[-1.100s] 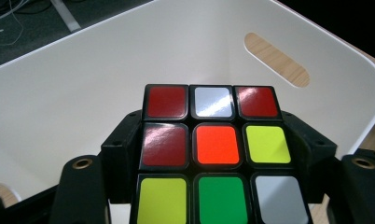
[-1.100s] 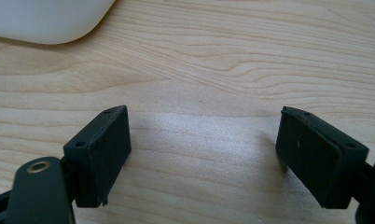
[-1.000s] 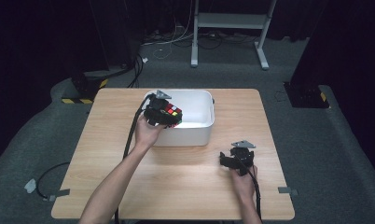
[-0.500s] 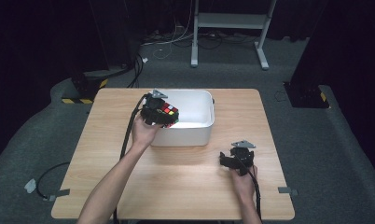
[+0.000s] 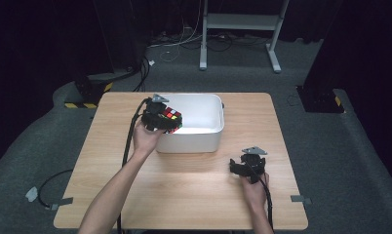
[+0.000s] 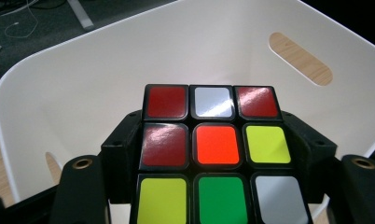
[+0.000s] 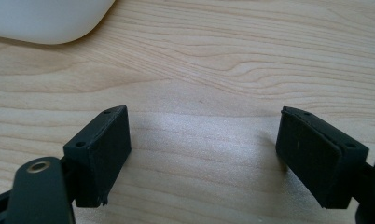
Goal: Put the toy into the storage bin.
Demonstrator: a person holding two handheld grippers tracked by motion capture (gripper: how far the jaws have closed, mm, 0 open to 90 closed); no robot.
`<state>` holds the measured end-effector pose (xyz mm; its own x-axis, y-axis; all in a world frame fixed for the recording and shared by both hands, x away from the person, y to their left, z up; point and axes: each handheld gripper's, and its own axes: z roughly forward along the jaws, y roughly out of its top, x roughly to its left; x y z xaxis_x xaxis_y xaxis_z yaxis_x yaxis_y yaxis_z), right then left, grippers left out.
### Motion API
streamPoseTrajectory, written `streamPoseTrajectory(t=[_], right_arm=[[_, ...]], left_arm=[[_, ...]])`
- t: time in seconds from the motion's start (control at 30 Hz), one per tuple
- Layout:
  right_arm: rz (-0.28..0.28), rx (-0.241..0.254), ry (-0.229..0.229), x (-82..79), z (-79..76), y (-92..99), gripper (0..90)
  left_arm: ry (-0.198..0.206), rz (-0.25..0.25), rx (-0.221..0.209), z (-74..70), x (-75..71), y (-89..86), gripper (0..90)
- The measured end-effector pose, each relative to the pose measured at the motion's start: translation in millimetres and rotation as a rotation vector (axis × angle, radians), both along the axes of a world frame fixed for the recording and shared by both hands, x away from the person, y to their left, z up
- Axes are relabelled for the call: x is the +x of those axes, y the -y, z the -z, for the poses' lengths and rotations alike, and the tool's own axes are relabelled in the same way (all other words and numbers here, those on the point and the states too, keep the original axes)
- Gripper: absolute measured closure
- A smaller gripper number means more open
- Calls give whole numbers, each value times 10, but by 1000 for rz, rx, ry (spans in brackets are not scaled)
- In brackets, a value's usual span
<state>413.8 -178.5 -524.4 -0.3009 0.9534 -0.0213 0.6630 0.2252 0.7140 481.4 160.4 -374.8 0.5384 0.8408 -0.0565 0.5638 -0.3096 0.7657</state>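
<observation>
Glossy plastic cube (image 6: 213, 154), smooth matt white plastic bin (image 5: 204, 139), pale grained wooden table (image 5: 184, 190).

A wooden table in a dark room

The light wooden table (image 5: 184, 195) stood on grey carpet (image 5: 330, 161). Beyond its far edge rose a white metal stand (image 5: 243, 22) amid loose cables (image 5: 184, 46); left of the table lay a yellow-and-black striped block (image 5: 87, 95). Blackness surrounded everything.

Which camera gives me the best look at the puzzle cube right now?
The left gripper view: the puzzle cube sits close up between the left gripper's jaws, coloured stickers sharp, with the white bin behind. The high view shows it small at the bin's near-left corner. The right gripper view looks at bare table and a bin corner.
</observation>
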Motion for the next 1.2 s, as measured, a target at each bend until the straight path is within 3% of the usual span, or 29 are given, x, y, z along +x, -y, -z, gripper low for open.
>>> streamPoseTrajectory(t=[0.33, 0.73, 1.2], right_arm=[[-1, 0, 1, 0, 0, 0, 176], [0, 1, 0, 0, 0, -1, 176], [0, 1, 0, 0, 0, -1, 176]], left_arm=[[0, -10, -2, 3, -12, -91, 330], [2, -25, 25, -1, -19, -177, 330], [-8, -38, 4, 36, -20, -261, 330]])
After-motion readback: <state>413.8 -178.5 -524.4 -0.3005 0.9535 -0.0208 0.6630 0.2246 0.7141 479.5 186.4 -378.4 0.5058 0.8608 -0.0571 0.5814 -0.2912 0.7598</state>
